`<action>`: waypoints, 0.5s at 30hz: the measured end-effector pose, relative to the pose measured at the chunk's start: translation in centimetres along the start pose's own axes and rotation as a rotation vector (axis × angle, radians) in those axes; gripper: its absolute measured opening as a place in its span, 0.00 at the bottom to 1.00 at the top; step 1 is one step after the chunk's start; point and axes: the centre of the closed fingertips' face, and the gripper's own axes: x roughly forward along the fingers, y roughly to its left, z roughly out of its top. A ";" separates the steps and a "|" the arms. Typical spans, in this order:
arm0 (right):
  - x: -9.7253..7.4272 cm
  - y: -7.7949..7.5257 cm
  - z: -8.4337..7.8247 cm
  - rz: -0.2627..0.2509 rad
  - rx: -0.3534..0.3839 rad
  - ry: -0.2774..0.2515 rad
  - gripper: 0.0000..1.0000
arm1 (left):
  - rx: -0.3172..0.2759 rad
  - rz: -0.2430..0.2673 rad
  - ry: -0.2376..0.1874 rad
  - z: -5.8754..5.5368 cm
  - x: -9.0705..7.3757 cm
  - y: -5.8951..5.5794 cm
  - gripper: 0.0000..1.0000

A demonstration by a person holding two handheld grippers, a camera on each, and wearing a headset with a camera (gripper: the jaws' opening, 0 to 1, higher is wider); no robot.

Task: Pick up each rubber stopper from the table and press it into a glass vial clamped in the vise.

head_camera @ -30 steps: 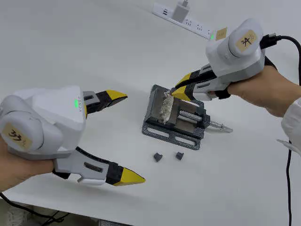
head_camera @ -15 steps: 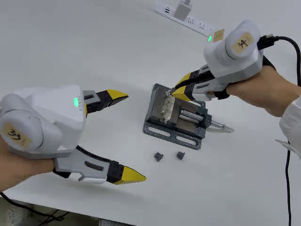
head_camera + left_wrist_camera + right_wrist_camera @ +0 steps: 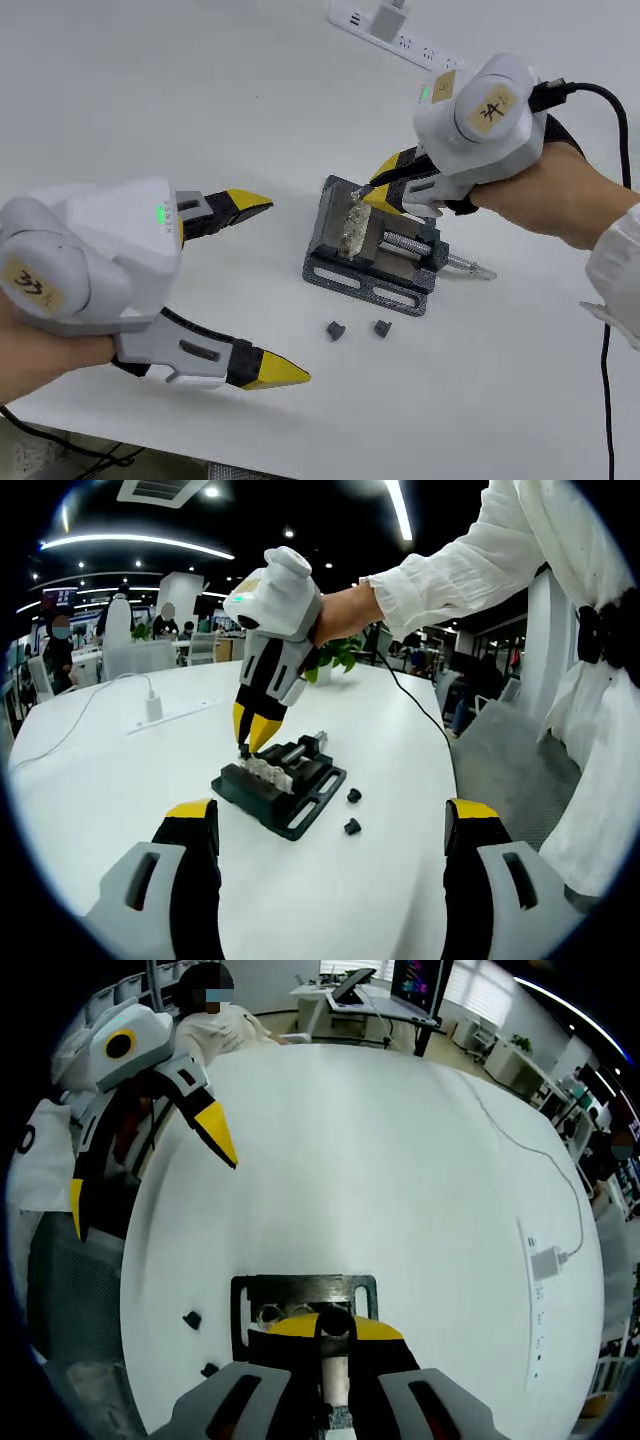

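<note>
The right gripper (image 3: pixel 362 192), nearly closed, pinches a stopper (image 3: pixel 335 1324) by its sides over the vials (image 3: pixel 352 228) in the vise (image 3: pixel 370 285). The left gripper (image 3: pixel 288 290) is wide and empty. Judged: rubber light and soft, glass fragile, so press gently.

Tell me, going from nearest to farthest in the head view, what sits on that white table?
Two small dark rubber stoppers → dark metal vise clamping clear glass vials → long white power strip.
</note>
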 end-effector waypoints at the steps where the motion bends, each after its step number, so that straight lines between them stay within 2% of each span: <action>1: 0.0 0.0 0.0 -0.003 -0.005 0.004 0.04 | 0.001 0.001 -0.001 0.0 0.0 0.0 0.93; 5: 0.1 0.0 0.0 -0.014 -0.032 0.017 0.04 | 0.000 0.001 -0.003 0.1 0.1 0.1 0.93; 7: 0.0 0.2 0.1 -0.023 -0.071 0.028 0.03 | -0.003 0.001 -0.006 0.2 0.1 0.0 0.93; 10: 0.3 -0.5 -0.2 -0.027 -0.078 0.037 0.03 | -0.002 0.001 -0.005 0.2 0.1 0.0 0.92; 15: 0.4 -0.2 -0.2 -0.033 -0.094 0.063 0.03 | -0.004 0.004 -0.004 0.1 0.1 0.1 0.92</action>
